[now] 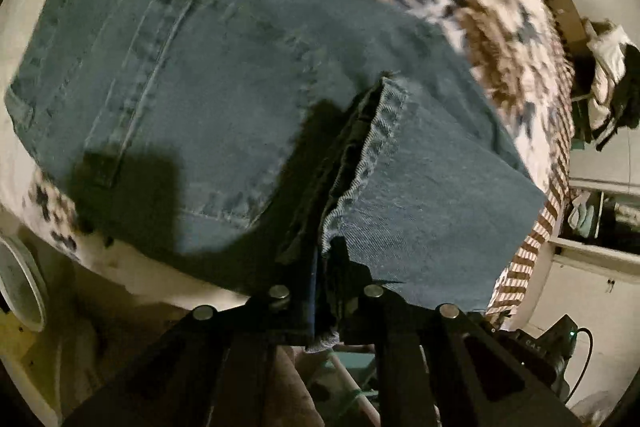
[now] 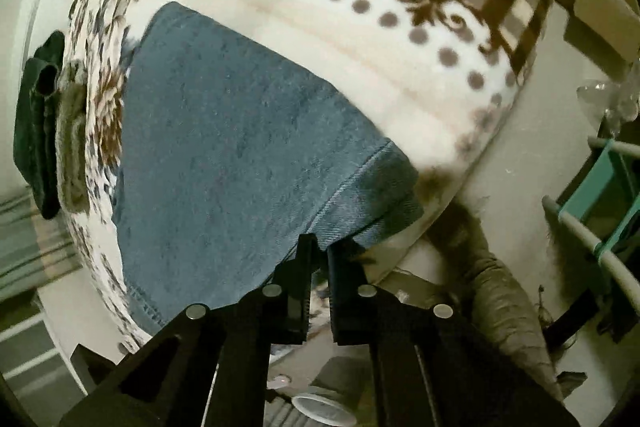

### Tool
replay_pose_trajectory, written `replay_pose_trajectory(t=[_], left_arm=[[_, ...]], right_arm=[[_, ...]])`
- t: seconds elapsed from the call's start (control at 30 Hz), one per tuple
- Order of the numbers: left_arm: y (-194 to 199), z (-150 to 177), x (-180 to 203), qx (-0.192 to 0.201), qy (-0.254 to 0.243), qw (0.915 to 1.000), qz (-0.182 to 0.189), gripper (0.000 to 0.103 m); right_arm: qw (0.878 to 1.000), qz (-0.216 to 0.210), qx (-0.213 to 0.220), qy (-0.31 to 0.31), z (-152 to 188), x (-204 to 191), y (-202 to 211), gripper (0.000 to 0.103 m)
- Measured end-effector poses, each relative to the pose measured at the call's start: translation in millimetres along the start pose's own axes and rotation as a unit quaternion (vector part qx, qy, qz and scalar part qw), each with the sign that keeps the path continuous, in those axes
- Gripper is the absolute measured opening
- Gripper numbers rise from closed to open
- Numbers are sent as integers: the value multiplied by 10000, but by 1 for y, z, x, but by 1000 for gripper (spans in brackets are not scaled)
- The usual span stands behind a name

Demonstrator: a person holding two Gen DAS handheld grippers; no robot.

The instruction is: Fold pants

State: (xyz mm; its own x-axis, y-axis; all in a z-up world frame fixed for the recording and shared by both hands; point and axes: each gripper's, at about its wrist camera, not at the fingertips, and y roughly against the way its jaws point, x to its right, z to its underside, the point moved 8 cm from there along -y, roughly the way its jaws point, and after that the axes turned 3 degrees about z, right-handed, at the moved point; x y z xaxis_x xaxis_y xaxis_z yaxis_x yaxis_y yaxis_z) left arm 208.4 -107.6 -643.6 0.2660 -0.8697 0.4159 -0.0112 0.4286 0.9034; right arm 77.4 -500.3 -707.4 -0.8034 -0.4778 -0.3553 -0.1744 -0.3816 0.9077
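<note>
Patterned blanket under blurred jeans, left tool clamped on hem, right tool pinching jeans' edge, contact partly hidden.

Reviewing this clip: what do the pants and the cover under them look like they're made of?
Pants: almost certainly denim, washed blue cotton. Diagonal twill ribbing shows at the hem, with pale double stitching along the seams and a matte, faded surface.

Cover: looks like a soft fleece or plush blanket, printed with dots, flowers and brown checks. The fuzzy look may partly be blur, so the exact fibre can't be told.
</note>
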Motion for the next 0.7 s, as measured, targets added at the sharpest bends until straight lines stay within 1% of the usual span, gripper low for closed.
replay_pose_trajectory(t=[0.1, 0.13, 0.17, 0.2, 0.23, 0.27, 0.3, 0.33, 0.37, 0.4, 0.43, 0.47, 0.5, 0.53, 0.57, 0.6, 0.63, 0.7], left_arm=[[-21, -6, -5, -125, -41, 9999, -53, 5], [-28, -8, -6, -242, -95, 9996, -54, 9], [-30, -9, -8, -279, -109, 9995, -52, 9], [-28, -11, -8, -294, -88, 9995, 36, 9], [-24, -13, -7, -251, -121, 9995, 132, 11], [-19, -14, -7, -177, -186, 9996, 135, 13], [-9, -15, -6, -26, -307, 9995, 49, 21], [-2, -15, -7, 99, -369, 9993, 4, 34], [7, -14, -8, 231, -426, 9988, -50, 44], [13, -14, -9, 316, -454, 9984, -124, 66], [21, -13, -13, 443, -467, 9977, -225, 76], [25, -13, -17, 543, -475, 9970, -265, 77], [34, -12, -22, 714, -448, 9960, -304, 77], [37, -14, -29, 806, -384, 9955, -306, 77], [43, -15, -40, 939, -208, 9950, -269, 77], [48, -15, -51, 1061, 16, 9942, -175, 77], [48, -19, -60, 1161, 228, 9929, -99, 77], [54, -25, -86, 1352, 846, 9871, 148, 77]], right_arm=[[9998, 102, -121, 96, 2, -4, -2, 8], [9998, 124, -142, 114, 3, -4, -3, 9], [9997, 160, -169, 121, 4, -4, -3, 11], [9995, 185, -247, 114, 5, -4, -4, 18], [9992, 173, -337, 104, 7, -5, -6, 35], [9990, 200, -372, 129, 9, -5, -6, 46], [9988, 262, -359, 190, 11, -7, -6, 64], [9981, 401, -295, 364, 13, -10, -4, 73], [9970, 508, -242, 527, 14, -13, -3, 77], [9931, 766, -150, 875, 18, -20, -1, 84], [9890, 961, -68, 1118, 21, -25, 1, 93], [9829, 1174, 61, 1418, 24, -33, 3, 95], [9722, 1452, 266, 1817, 29, -46, 6, 99], [9625, 1642, 445, 2113, 32, -56, 8, 102], [9552, 1751, 569, 2317, 34, -65, 9, 103], [9435, 1892, 749, 2614, 38, -78, 10, 103], [9353, 1970, 876, 2805, 41, -89, 10, 103], [9223, 2009, 1045, 3130, 48, -112, 7, 103]])
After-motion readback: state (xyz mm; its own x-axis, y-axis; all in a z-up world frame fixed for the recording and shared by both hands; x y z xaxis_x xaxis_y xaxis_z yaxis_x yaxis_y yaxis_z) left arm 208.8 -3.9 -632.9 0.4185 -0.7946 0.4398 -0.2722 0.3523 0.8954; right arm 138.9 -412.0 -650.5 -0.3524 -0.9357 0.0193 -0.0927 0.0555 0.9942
